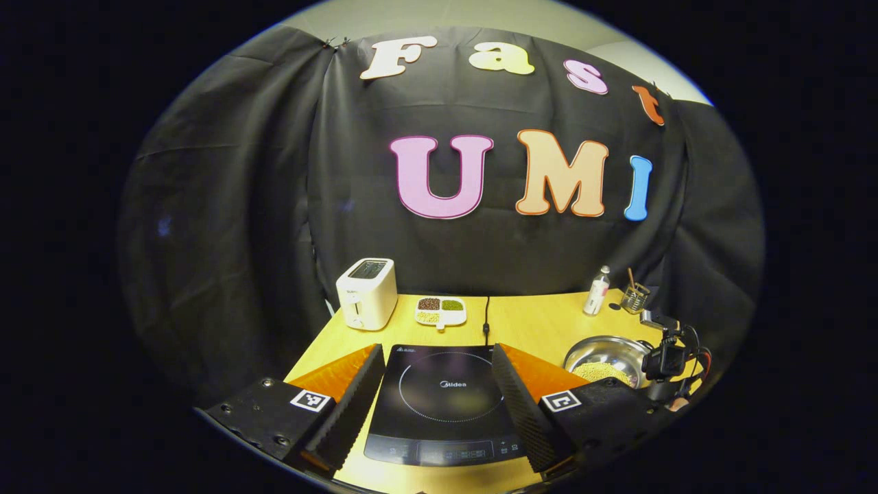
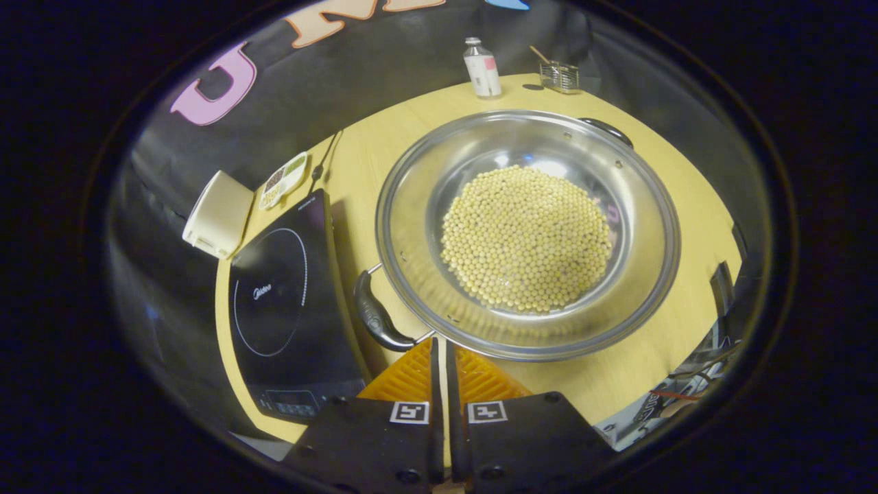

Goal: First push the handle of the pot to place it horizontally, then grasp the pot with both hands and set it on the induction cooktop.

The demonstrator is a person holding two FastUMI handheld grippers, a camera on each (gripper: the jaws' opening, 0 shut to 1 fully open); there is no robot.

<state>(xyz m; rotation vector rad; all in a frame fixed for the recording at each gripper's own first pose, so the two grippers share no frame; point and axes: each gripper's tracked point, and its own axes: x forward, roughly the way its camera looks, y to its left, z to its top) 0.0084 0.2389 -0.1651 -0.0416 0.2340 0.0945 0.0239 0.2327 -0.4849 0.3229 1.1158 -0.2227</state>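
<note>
- A light wooden table (image 1: 528, 322) stands against the booth's black cloth wall (image 1: 226, 206).
- Along the table's far edge: a white toaster (image 1: 367, 293) at the far left corner, a small divided dish (image 1: 440, 311) of beans beside it, and a small bottle (image 1: 597, 291) and a glass jar (image 1: 635, 298) toward the far right corner.
- The induction cooktop (image 1: 442, 405) lies flat at the near edge, left of centre, its cord (image 1: 486, 312) running to the far edge; bare wood lies between it and the dish.
- The pot (image 2: 528, 233), a wide steel pan holding pale round beans (image 2: 527, 239), sits on the table's right half just beside the cooktop. One dark handle (image 2: 376, 317) points toward the cooktop's side; the other (image 2: 607, 130) is on the far rim.
- The left gripper (image 1: 439, 384) hangs above the cooktop, fingers spread wide, holding nothing.
- The right gripper (image 2: 444, 360) has its fingers nearly together with a thin gap, tips at the pot's near rim beside the near handle; contact cannot be told.
</note>
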